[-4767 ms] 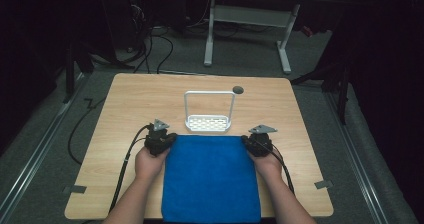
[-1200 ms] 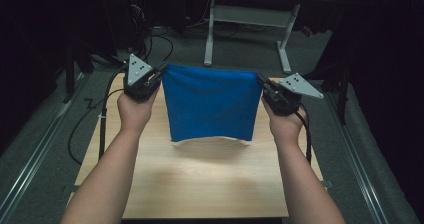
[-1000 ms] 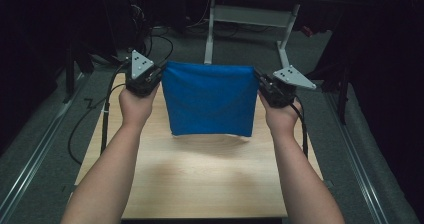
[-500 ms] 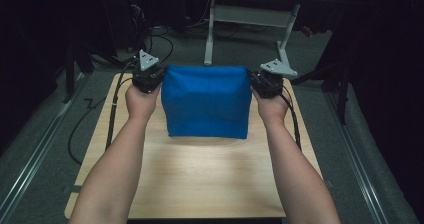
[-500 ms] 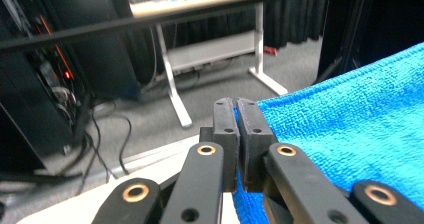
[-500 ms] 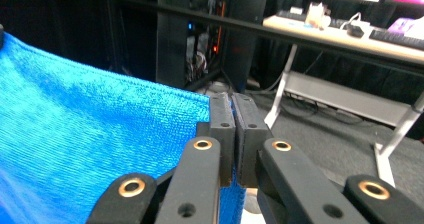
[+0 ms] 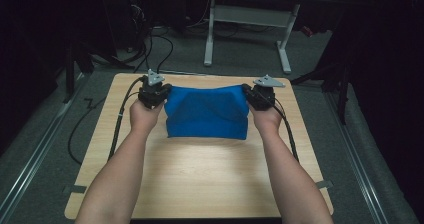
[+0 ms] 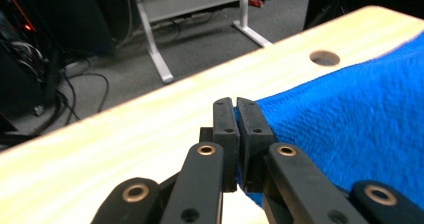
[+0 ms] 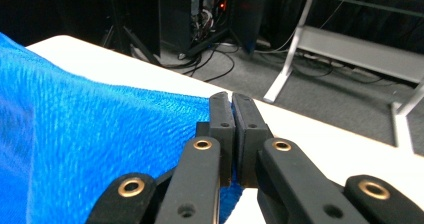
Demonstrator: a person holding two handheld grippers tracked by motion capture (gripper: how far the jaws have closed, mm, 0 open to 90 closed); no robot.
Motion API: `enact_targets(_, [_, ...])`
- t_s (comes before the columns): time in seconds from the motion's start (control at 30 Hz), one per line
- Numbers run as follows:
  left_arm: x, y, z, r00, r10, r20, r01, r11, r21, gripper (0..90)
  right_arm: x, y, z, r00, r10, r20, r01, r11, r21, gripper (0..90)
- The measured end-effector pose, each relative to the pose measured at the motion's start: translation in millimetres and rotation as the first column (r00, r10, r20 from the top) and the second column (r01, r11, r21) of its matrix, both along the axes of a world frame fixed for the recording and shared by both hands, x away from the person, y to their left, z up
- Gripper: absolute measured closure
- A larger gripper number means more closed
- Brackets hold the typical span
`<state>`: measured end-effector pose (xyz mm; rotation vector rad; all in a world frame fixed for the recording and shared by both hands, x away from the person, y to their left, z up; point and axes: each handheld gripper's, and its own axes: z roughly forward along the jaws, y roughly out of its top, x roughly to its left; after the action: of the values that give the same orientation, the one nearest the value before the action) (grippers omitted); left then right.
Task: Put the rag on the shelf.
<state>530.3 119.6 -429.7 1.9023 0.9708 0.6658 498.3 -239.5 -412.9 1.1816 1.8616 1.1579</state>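
Note:
A blue towel [image 7: 207, 112] is stretched between both grippers over the far half of the wooden table [image 7: 200, 174]; its lower part rests on the tabletop. My left gripper [image 7: 161, 91] is shut on the towel's upper left corner, and my right gripper [image 7: 248, 92] is shut on its upper right corner. In the left gripper view the black jaws [image 8: 235, 129] pinch the edge of the towel [image 8: 350, 129], which spreads off to the right. In the right gripper view the jaws [image 9: 231, 129] clamp the corner of the towel [image 9: 100, 139], which fills the left side.
A round hole [image 8: 324, 58] sits near the table's far edge. Beyond the table stand a grey desk frame [image 7: 247, 24] and loose cables [image 7: 150, 44] on the floor. Cables trail from both grippers across the table.
Both hands have lowered the towel from hanging in the air down toward the far part of the table, and its lower part now lies on the wood. The white wire rack seen earlier is hidden.

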Motion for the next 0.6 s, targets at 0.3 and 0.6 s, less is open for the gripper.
enact_targets(0.3, [-8.7,-3.4,-26.4,0.9988,-0.027,-0.042,0.027,0.9996,0.004,88.1,-3.9,2.7,-22.5,0.9995,0.009,-0.031,-0.009,0.9999,0.009,88.9])
enact_targets(0.6, [-14.2,-6.6,-44.8,0.9969,-0.045,-0.065,0.044,0.9988,-0.024,88.1,-8.3,3.2,-37.6,0.9987,0.016,-0.047,-0.015,0.9998,0.014,88.9])
